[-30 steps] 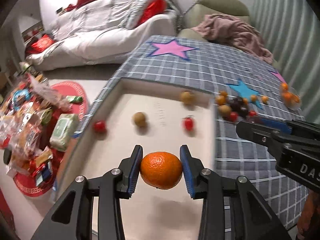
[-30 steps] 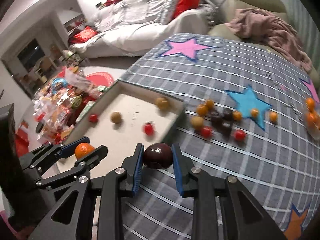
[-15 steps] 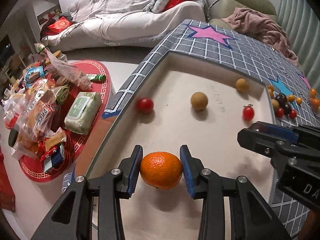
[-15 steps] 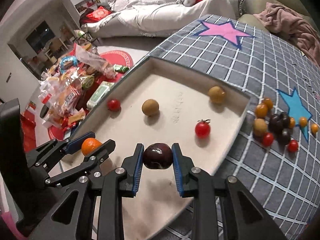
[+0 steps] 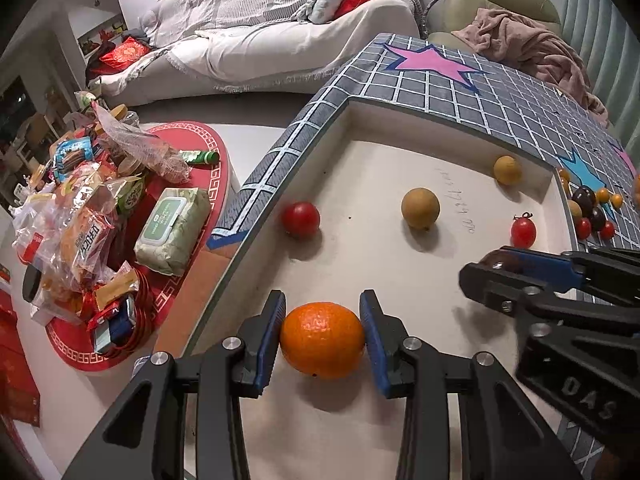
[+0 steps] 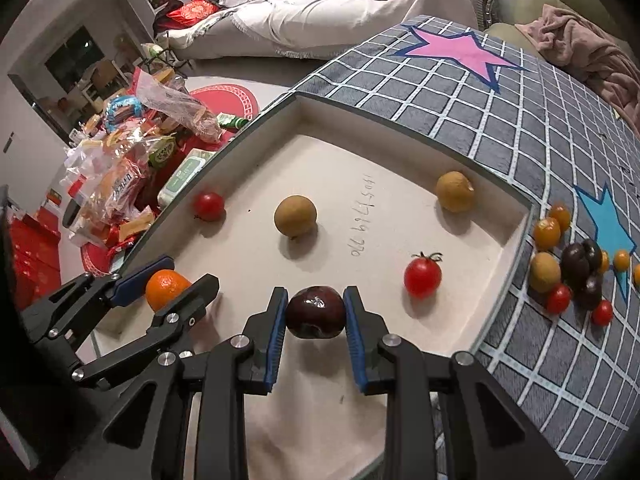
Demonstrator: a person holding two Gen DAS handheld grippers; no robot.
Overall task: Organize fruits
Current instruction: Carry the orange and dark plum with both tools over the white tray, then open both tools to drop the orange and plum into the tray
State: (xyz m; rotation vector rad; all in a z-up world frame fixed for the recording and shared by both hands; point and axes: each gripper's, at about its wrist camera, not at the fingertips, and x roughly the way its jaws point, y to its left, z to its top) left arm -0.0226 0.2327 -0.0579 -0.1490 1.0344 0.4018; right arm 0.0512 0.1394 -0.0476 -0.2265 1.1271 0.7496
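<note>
left gripper (image 5: pixel 322 338) clamping orange (image 5: pixel 322 340), right gripper (image 6: pixel 315 312) clamping plum (image 6: pixel 315 312)

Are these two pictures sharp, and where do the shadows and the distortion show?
Left wrist view: sharp, though the fisheye bends the tray rim; the orange casts a soft shadow on the tray floor below it. Right wrist view: also sharp; a small glare spot sits on the dark plum, and the corners fall black.

Snack packets (image 5: pixel 76 240) crowd a red mat (image 5: pixel 192 200) below the white sofa (image 5: pixel 280 40).
</note>
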